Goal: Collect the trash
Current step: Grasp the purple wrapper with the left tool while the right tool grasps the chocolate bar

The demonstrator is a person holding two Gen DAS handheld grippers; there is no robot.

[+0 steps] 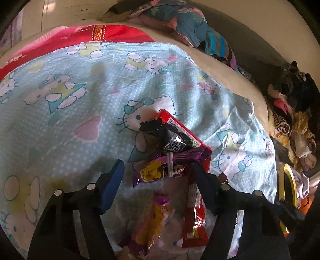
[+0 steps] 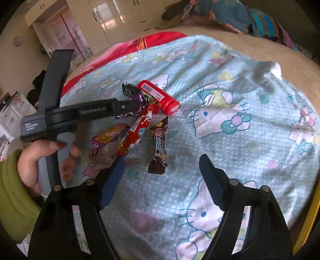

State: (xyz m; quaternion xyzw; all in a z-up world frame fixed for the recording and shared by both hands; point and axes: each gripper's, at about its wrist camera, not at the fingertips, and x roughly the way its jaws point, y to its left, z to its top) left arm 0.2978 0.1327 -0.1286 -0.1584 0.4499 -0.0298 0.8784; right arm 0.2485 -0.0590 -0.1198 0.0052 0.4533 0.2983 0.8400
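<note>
A pile of snack wrappers lies on a Hello Kitty sheet (image 2: 230,84). It holds a red tube (image 2: 158,97), a black wrapper (image 1: 170,138), a purple wrapper (image 1: 176,160), a red wrapper (image 2: 136,134), a yellow and purple wrapper (image 2: 108,140) and a brown chocolate bar wrapper (image 2: 160,148). My left gripper (image 1: 158,170) is open, its fingers on either side of the purple wrapper; it also shows in the right wrist view (image 2: 128,106). My right gripper (image 2: 162,170) is open and empty, just short of the brown wrapper.
Heaped clothes (image 1: 180,24) lie at the bed's far side. More clothes and soft toys (image 1: 290,120) and a yellow hoop (image 1: 288,180) sit beside the bed at right. White wardrobes (image 2: 120,14) stand behind. A red blanket (image 2: 112,54) lies under the sheet.
</note>
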